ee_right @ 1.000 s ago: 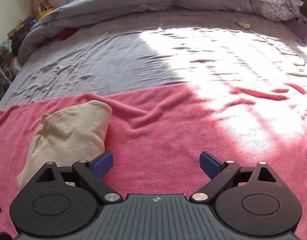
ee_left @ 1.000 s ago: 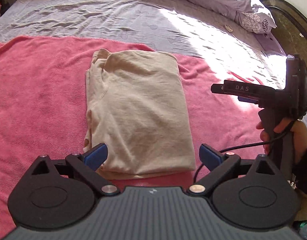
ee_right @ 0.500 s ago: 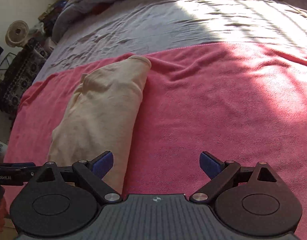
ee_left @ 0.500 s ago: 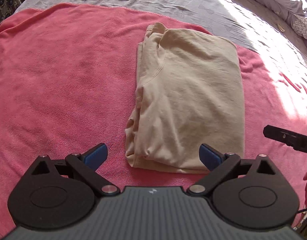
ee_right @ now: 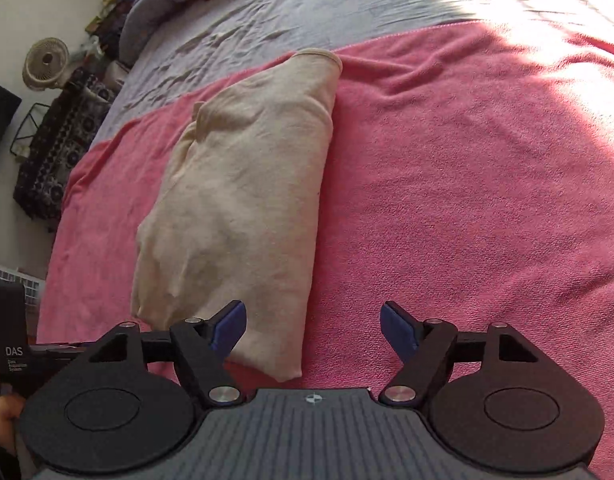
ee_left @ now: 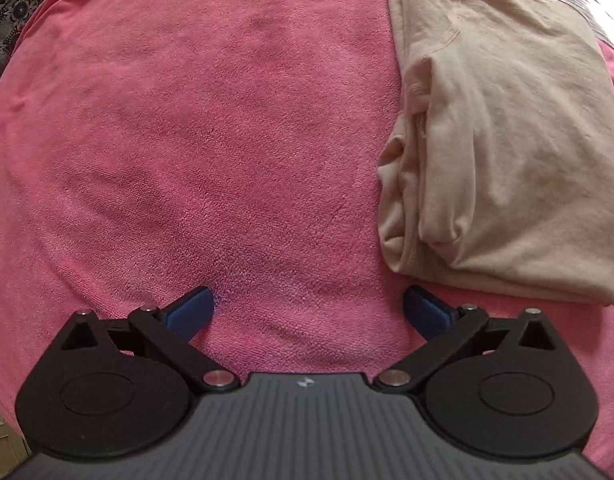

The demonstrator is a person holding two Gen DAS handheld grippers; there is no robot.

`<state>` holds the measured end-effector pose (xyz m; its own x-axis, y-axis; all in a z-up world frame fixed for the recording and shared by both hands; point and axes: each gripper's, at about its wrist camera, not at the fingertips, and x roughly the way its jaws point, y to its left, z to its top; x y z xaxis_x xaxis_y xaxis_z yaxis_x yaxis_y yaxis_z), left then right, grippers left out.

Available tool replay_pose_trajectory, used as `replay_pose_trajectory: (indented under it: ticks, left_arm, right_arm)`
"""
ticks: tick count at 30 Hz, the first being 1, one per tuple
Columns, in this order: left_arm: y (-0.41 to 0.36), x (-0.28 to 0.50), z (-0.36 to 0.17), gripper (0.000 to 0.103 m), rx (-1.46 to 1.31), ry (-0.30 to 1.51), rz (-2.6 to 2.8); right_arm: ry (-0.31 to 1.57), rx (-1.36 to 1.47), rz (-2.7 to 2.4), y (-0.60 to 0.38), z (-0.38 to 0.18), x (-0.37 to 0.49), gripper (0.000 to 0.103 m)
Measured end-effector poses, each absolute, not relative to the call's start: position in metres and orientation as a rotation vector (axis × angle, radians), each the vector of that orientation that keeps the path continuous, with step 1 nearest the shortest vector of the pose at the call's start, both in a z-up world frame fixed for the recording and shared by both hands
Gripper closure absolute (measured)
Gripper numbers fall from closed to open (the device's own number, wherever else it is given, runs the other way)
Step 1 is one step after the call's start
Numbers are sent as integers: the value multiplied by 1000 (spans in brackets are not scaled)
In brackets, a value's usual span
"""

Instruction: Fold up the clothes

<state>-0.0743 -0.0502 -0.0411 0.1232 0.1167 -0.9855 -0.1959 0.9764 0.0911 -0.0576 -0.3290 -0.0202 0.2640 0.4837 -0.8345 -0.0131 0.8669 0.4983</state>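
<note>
The pink towel [ee_left: 187, 120] is covering the bed, giving a flat folding base. The folded beige shirt [ee_right: 243, 208] is lying on it. The right gripper [ee_right: 313, 330] is closing over the shirt's near corner, gripping nothing; the left gripper [ee_left: 309, 312] is hanging wide beside the shirt.

Beige shirt [ee_left: 507, 152]: soft knit cloth, matt, lightly creased. Pink towel [ee_left: 207, 140] under it: napped terry, rough pile. Grey bedsheet [ee_right: 307, 4]: smooth woven cloth, wrinkled. Left gripper [ee_left: 307, 312]: matt black plastic, blue pads, bright metal pins.
</note>
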Motion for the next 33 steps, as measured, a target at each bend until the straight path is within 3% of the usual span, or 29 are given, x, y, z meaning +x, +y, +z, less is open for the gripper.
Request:
replay_pose_trajectory:
  ticks: [4, 10, 14, 15, 20, 26, 27, 28, 33]
  left_arm:
    - [-42, -75, -33, 2, -90, 1445, 228]
    - [-30, -77, 12, 4, -322, 1228, 65]
    - [-56, -61, -3, 4, -62, 1254, 215]
    - [-61, -58, -11, 0, 14, 1274, 272]
    - [-56, -70, -14, 0, 35, 1313, 316]
    - [-48, -91, -5, 0, 79, 1351, 312]
    - [-44, -92, 2, 3, 45, 1352, 332]
    - [-40, -92, 11, 12, 6, 1341, 346]
    - [-46, -76, 57, 10, -108, 1125, 180]
  right_arm:
    - [1302, 489, 320, -328, -34, -59, 25]
    - [1294, 560, 326, -333, -37, -62, 24]
    - [1299, 541, 325, -328, -36, -58, 22]
    - [1302, 531, 327, -327, -36, -57, 22]
    - [1298, 434, 331, -322, -29, -54, 22]
    - [1090, 79, 362, -303, 10, -40, 22]
    - [1058, 36, 382, -298, 15, -34, 23]
    - [1027, -5, 401, -292, 19, -27, 24]
    - [966, -86, 450, -274, 22, 13, 45]
